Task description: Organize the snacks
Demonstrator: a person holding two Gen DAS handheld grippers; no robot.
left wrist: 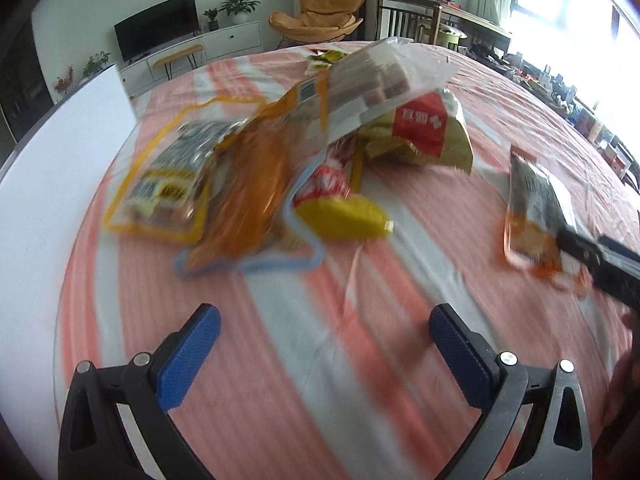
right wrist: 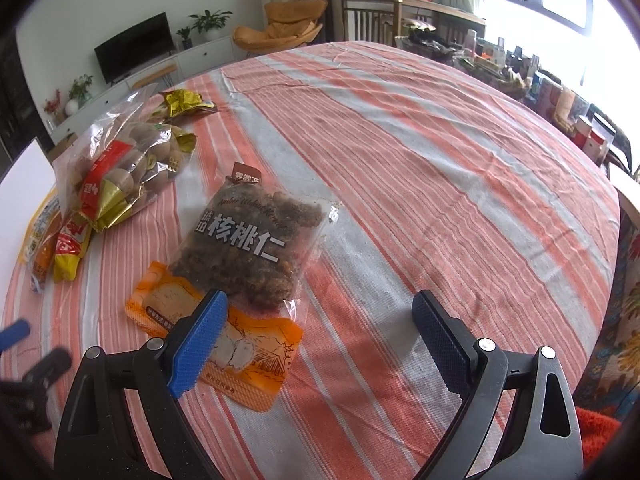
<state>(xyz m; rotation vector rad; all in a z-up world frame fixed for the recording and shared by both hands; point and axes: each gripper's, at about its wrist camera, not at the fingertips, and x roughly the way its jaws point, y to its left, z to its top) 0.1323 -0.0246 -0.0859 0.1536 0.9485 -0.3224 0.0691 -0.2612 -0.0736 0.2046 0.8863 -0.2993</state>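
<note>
A heap of snack bags lies on the striped tablecloth [left wrist: 280, 360]. In the left wrist view it holds a yellow-edged pack [left wrist: 168, 184], an orange bag [left wrist: 248, 184], a clear wafer pack [left wrist: 372, 76], a red-and-gold bag [left wrist: 420, 128] and a yellow packet [left wrist: 344, 216]. My left gripper [left wrist: 324, 320] hovers open before the heap, holding nothing. In the right wrist view a walnut bag [right wrist: 248, 244] overlaps an orange bread-print pack [right wrist: 240, 348]. My right gripper [right wrist: 320, 312] is open, its left finger [right wrist: 200, 344] over the orange pack. The red-and-gold bag [right wrist: 120, 172] lies to the left.
A white board [left wrist: 52, 184] stands at the table's left edge. The cloth [right wrist: 440, 168] stretches bare to the right and far side. Cluttered shelves [right wrist: 560, 100] line the window side. A TV [left wrist: 156, 26] and an orange chair [left wrist: 320, 16] sit beyond the table.
</note>
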